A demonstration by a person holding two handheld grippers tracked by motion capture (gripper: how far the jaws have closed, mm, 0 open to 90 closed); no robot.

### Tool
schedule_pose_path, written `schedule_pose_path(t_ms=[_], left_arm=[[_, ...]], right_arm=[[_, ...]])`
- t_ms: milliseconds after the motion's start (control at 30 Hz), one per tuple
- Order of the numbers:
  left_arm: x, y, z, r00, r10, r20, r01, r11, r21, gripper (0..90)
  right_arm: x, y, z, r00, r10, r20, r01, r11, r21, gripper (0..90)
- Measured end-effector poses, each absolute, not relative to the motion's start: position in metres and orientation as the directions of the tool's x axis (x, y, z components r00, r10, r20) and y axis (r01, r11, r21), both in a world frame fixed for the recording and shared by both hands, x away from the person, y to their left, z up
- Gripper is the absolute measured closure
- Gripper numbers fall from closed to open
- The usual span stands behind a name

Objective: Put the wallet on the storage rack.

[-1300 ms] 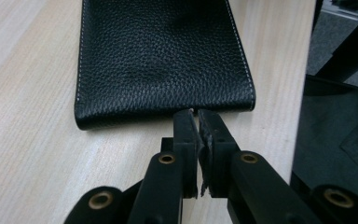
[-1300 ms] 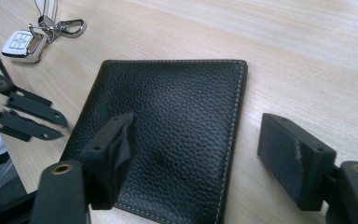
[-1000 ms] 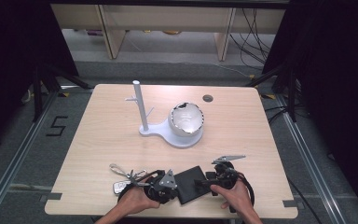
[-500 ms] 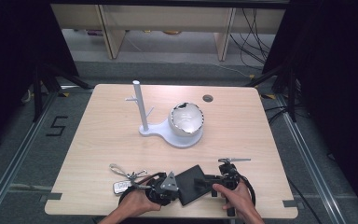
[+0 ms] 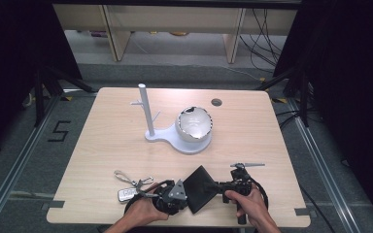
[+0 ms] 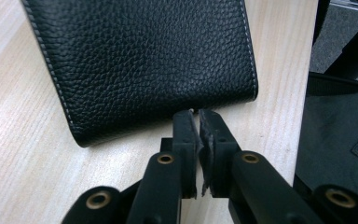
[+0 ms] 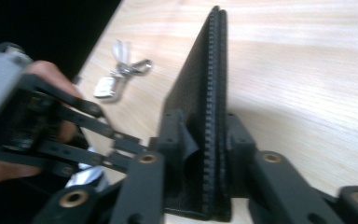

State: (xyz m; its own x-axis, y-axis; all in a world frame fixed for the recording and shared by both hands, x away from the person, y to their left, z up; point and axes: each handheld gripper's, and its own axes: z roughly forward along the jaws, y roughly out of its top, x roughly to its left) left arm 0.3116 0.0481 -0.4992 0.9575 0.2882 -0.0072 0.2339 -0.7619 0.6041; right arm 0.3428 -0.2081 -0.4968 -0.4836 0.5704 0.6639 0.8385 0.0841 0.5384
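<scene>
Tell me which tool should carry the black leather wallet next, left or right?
Right, probably. The right tool is shut on the black pebbled leather wallet, one jaw on each face of its edge. The left tool sits shut at the wallet's rim, seemingly gripping nothing.

A lab recording bay: black curtains [image 5: 9, 58], floor rails [image 5: 14, 165], and loose cables [image 5: 262, 29].

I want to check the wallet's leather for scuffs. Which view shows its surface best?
The left gripper view: the black wallet faces the camera, grain and stitching sharp. The right gripper view shows it edge-on, clamped in the right gripper. The high view shows a small dark shape near the table's front edge.
</scene>
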Motion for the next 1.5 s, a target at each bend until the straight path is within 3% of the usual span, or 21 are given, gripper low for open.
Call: schedule_pose_path(t_ms=[133, 167, 333, 500, 533, 633, 767, 800, 833, 967, 1067, 1233, 1367, 1500], left_arm=[[0.311, 0.048, -0.498, 0.951, 0.31, -0.016, 0.251, -0.739, 0.625, 82.4], [0.312, 0.05, -0.496, 0.948, 0.316, -0.023, 0.26, -0.732, 0.629, 80.3], [0.312, 0.064, -0.482, 0.946, 0.323, -0.002, 0.251, -0.732, 0.633, 68.9], [0.306, 0.084, -0.469, 0.93, 0.367, 0.011, 0.276, -0.72, 0.637, 52.0], [0.304, 0.087, -0.469, 0.926, 0.377, 0.011, 0.285, -0.717, 0.636, 47.0], [0.299, 0.097, -0.469, 0.909, 0.415, -0.021, 0.329, -0.686, 0.649, 42.0], [0.292, 0.111, -0.468, 0.916, 0.4, -0.023, 0.326, -0.711, 0.624, 37.2], [0.288, 0.112, -0.47, 0.898, 0.44, -0.033, 0.356, -0.679, 0.642, 36.3], [0.287, 0.114, -0.471, 0.902, 0.431, -0.043, 0.356, -0.681, 0.639, 35.6], [0.279, 0.126, -0.475, 0.893, 0.449, -0.031, 0.363, -0.679, 0.638, 34.1], [0.276, 0.135, -0.478, 0.885, 0.464, -0.036, 0.377, -0.667, 0.643, 33.5], [0.273, 0.145, -0.48, 0.873, 0.482, -0.07, 0.407, -0.645, 0.647, 31.8], [0.271, 0.149, -0.483, 0.862, 0.501, -0.076, 0.427, -0.637, 0.642, 31.9], [0.269, 0.151, -0.484, 0.862, 0.501, -0.071, 0.424, -0.639, 0.642, 31.8]], right_arm=[[0.343, -0.204, -0.489, -0.49, 0.542, 0.683, 0.843, 0.097, 0.529, 78.7], [0.343, -0.201, -0.485, -0.457, 0.559, 0.692, 0.863, 0.088, 0.498, 78.8], [0.346, -0.193, -0.478, -0.488, 0.533, 0.691, 0.856, 0.135, 0.499, 79.0], [0.354, -0.192, -0.462, -0.544, 0.532, 0.649, 0.815, 0.152, 0.559, 79.1], [0.358, -0.193, -0.457, -0.587, 0.535, 0.607, 0.777, 0.163, 0.608, 79.1], [0.362, -0.195, -0.442, -0.589, 0.54, 0.602, 0.772, 0.156, 0.616, 79.1], [0.371, -0.199, -0.427, -0.596, 0.55, 0.585, 0.758, 0.145, 0.635, 79.1], [0.372, -0.199, -0.422, -0.568, 0.56, 0.603, 0.781, 0.135, 0.61, 79.1], [0.379, -0.201, -0.422, -0.606, 0.556, 0.568, 0.743, 0.14, 0.655, 79.1], [0.387, -0.202, -0.41, -0.578, 0.578, 0.576, 0.761, 0.127, 0.637, 79.1], [0.398, -0.206, -0.404, -0.613, 0.586, 0.53, 0.718, 0.133, 0.683, 79.1], [0.407, -0.21, -0.39, -0.57, 0.612, 0.548, 0.741, 0.094, 0.665, 79.1], [0.423, -0.215, -0.381, -0.594, 0.634, 0.495, 0.69, 0.084, 0.719, 79.1], [0.435, -0.222, -0.375, -0.57, 0.647, 0.507, 0.694, 0.048, 0.718, 79.1]])
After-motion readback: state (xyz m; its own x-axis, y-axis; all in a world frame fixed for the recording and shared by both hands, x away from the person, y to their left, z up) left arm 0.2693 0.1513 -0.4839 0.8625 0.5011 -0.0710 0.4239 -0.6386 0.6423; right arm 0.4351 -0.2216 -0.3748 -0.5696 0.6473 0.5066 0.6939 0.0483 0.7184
